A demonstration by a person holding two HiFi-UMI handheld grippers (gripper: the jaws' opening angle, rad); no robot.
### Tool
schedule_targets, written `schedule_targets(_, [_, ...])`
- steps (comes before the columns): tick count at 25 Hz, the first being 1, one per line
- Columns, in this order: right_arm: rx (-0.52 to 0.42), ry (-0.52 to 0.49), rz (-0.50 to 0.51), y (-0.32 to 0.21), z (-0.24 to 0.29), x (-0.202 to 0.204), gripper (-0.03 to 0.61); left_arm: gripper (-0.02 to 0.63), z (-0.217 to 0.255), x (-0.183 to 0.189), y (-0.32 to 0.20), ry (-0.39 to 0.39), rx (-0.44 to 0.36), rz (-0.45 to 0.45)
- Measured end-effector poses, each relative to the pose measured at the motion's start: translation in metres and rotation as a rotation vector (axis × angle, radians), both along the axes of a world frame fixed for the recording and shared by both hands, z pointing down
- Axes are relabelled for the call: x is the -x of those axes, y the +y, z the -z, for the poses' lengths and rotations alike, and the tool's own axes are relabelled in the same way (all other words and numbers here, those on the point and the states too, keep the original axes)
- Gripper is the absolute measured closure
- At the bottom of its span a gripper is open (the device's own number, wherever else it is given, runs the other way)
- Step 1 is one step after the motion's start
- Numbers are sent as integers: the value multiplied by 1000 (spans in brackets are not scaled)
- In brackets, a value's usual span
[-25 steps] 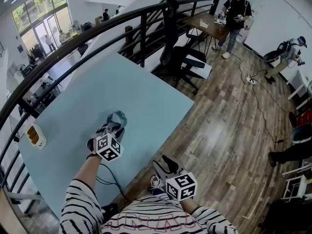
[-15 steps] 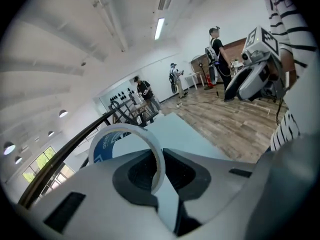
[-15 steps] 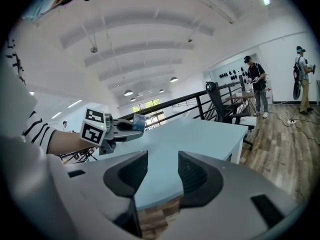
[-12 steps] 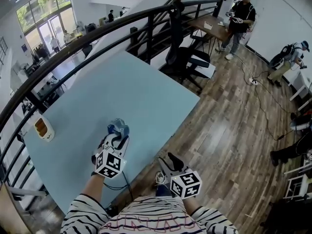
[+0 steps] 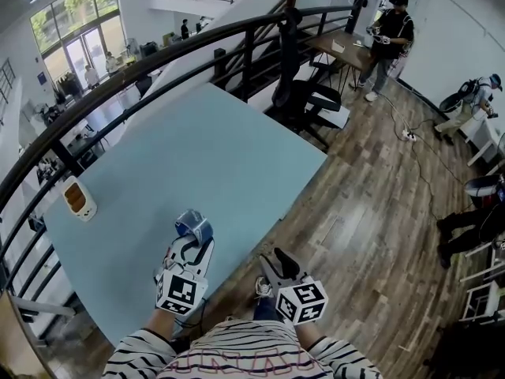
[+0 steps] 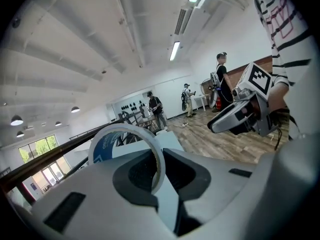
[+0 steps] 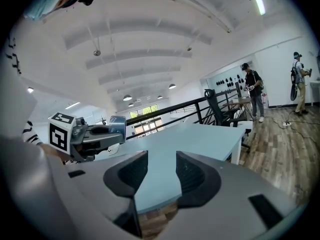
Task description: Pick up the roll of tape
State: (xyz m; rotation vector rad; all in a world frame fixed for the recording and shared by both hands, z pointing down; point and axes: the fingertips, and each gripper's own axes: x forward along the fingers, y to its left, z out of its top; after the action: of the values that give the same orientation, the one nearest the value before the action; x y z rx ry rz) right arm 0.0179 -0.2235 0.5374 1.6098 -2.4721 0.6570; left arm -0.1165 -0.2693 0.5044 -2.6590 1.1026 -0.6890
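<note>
The left gripper (image 6: 159,173) pinches the tape (image 6: 125,129), a thin white ring with blue print, edge-on between dark moulded pads. The head view shows only a bluish roll over the near edge of the smooth pale-blue table (image 5: 197,148). On the right, the right gripper (image 7: 156,173) is spread and empty.

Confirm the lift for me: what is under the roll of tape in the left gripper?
Only the light blue table shows around and below the roll of tape clamped in the left gripper. The spot straight beneath is covered by the roll and jaws.
</note>
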Motion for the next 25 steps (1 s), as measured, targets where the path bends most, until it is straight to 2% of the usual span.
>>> schedule_targets(4, [-12,6,-1,14,2,8,396,555,-2,10,29,38,18,14])
schedule_targets(9, [-52,34,2,27,6,16,496,555,-9,29,51,46,30,35])
schedule_targets(14, [-81,38,12,36,12,19,537,555,-4,45,64,69,32,74])
schedule_targets(20, [-95,101,38,47,12,28,551,555,-5,54,77,74,26,97])
schedule_targets(25, [-95,108,46,51,12,26,551,555,-4,51,87,71,21,98])
